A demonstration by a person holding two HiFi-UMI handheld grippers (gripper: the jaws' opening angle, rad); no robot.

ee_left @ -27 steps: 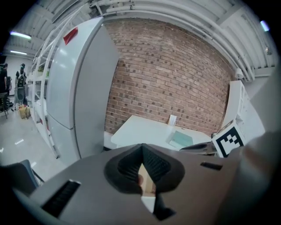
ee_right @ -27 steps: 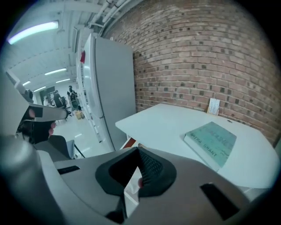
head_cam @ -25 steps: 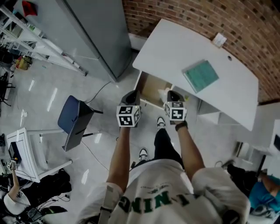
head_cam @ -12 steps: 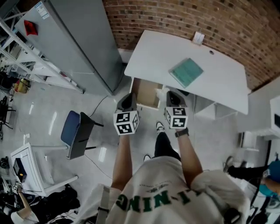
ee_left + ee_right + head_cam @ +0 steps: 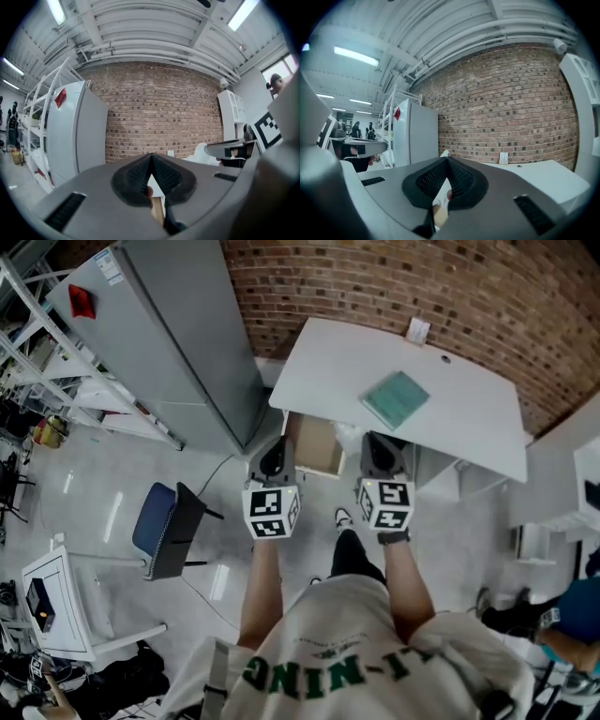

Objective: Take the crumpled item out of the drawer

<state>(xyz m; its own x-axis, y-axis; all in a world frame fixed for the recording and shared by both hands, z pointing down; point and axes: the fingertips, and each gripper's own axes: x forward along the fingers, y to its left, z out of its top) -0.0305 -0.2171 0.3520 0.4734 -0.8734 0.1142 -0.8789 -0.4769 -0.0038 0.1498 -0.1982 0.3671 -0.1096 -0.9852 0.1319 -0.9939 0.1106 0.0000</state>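
Note:
In the head view an open wooden drawer (image 5: 314, 446) sticks out from under the white desk (image 5: 469, 418). My left gripper (image 5: 274, 450) hovers over the drawer's left front corner, its jaws shut and holding nothing. My right gripper (image 5: 382, 450) hangs just right of the drawer, also shut. No crumpled item shows in the drawer from here; the right gripper may hide it. In the left gripper view the left gripper (image 5: 151, 158) has its pads meeting at the tip, with a strip of wood below. The right gripper (image 5: 448, 161) in its own view has the pads closed the same way.
A green pad (image 5: 396, 399) and a small white tag (image 5: 417, 330) lie on the desk. A tall grey cabinet (image 5: 178, 343) stands at the left, a blue chair (image 5: 164, 531) on the floor beside me, and a brick wall (image 5: 450, 287) behind the desk.
The head view has shifted and the desk sits higher in it. A pale crumpled thing seen in the drawer beside the right gripper earlier no longer shows. Both grippers stay shut.

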